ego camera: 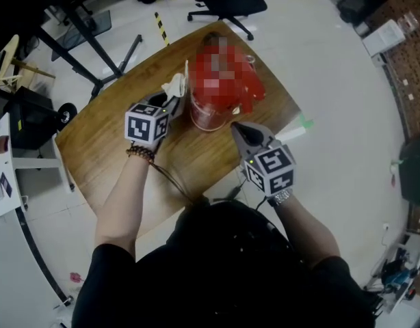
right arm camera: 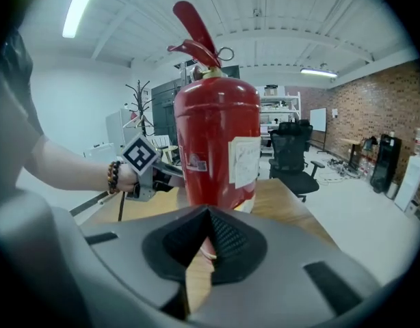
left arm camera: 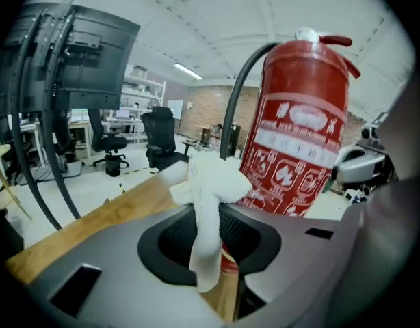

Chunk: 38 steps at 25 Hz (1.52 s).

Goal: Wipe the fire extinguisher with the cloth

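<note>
A red fire extinguisher (ego camera: 211, 109) stands upright on the wooden table (ego camera: 107, 142); its top is under a mosaic patch in the head view. My left gripper (ego camera: 174, 101) is just left of it, shut on a white cloth (ego camera: 174, 85). In the left gripper view the cloth (left arm camera: 208, 197) hangs pinched between the jaws, its bunched end close to the labelled cylinder (left arm camera: 299, 135); I cannot tell whether it touches. My right gripper (ego camera: 241, 132) sits in front of the extinguisher's base, shut and empty. In the right gripper view the extinguisher (right arm camera: 217, 142) rises just beyond the closed jaws.
A black office chair (ego camera: 227, 2) stands beyond the table's far edge. Black stand legs (ego camera: 94, 46) are on the floor at the far left. A white strip with a green end (ego camera: 295, 130) lies at the table's right edge. The person's body is at the near edge.
</note>
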Each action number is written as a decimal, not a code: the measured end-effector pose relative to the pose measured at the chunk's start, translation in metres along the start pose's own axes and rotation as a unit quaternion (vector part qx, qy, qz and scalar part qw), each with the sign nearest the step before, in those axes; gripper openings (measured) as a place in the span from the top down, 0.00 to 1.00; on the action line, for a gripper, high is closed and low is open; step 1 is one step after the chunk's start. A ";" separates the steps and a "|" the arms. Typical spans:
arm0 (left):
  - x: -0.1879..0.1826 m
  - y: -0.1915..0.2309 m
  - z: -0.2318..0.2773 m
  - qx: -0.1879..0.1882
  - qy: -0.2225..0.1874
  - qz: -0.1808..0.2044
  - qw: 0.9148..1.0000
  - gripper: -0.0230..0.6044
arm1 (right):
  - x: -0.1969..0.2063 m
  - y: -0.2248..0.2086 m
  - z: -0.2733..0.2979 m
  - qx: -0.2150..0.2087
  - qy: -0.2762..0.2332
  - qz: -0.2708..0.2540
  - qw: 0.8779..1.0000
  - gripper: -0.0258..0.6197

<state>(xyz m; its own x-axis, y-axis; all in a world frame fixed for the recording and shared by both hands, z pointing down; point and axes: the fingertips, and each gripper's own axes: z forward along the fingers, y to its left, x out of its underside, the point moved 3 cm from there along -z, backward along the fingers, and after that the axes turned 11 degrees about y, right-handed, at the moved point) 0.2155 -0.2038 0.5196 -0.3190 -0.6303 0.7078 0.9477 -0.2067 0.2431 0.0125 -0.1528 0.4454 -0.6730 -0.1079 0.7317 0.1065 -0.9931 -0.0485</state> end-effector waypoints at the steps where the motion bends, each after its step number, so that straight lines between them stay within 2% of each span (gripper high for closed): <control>1: -0.007 -0.004 -0.012 -0.010 -0.013 -0.004 1.000 0.82 | 0.001 0.001 -0.002 -0.006 -0.003 -0.003 1.000 0.92; 8: -0.053 -0.048 -0.098 -0.072 -0.102 -0.033 0.992 0.82 | 0.008 -0.005 -0.027 -0.046 -0.025 -0.033 0.998 0.92; 13: -0.083 -0.085 -0.144 -0.105 -0.142 -0.015 0.984 0.82 | 0.012 -0.008 -0.042 -0.070 -0.040 -0.051 0.995 0.92; 17: -0.096 -0.112 -0.163 -0.125 -0.154 -0.008 0.980 0.82 | 0.015 -0.011 -0.055 -0.079 -0.050 -0.063 0.994 0.92; 20: -0.098 -0.129 -0.166 -0.136 -0.146 0.002 0.980 0.82 | 0.016 -0.012 -0.065 -0.085 -0.057 -0.070 0.992 0.92; 27: -0.090 -0.146 -0.148 -0.178 -0.090 0.013 0.980 0.82 | 0.013 -0.012 -0.084 -0.097 -0.064 -0.092 0.989 0.92; 38: -0.072 -0.150 -0.129 -0.218 -0.052 -0.015 0.974 0.82 | 0.018 -0.019 -0.097 -0.128 0.007 -0.100 0.987 0.92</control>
<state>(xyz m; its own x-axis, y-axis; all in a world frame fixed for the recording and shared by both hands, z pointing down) 0.0973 -0.2236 0.3469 -0.3243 -0.5436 0.7741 0.8431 -0.5373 -0.0241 -0.0724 -0.1406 0.3934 -0.6722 0.0932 0.7345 -0.2173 -0.9732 -0.0754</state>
